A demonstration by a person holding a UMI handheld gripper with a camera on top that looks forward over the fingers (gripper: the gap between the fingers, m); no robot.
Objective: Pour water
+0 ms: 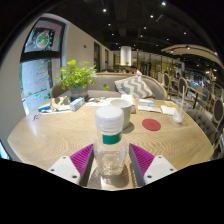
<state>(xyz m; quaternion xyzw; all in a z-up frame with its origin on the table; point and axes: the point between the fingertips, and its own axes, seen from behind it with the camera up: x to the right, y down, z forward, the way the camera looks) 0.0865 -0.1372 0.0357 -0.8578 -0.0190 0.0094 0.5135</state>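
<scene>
Between my tongs (pixel 110 165) stood the bottle (pixel 110 140), white cap on, pads hugging both sides; I judged them closed on it. Best move: keep it upright, uncap before tipping. Round wooden table (pixel 60 135) carried everything. White bowl (pixel 122 104) beyond, contents unseen. Glass (pixel 178 114) farther off, looked empty.
</scene>
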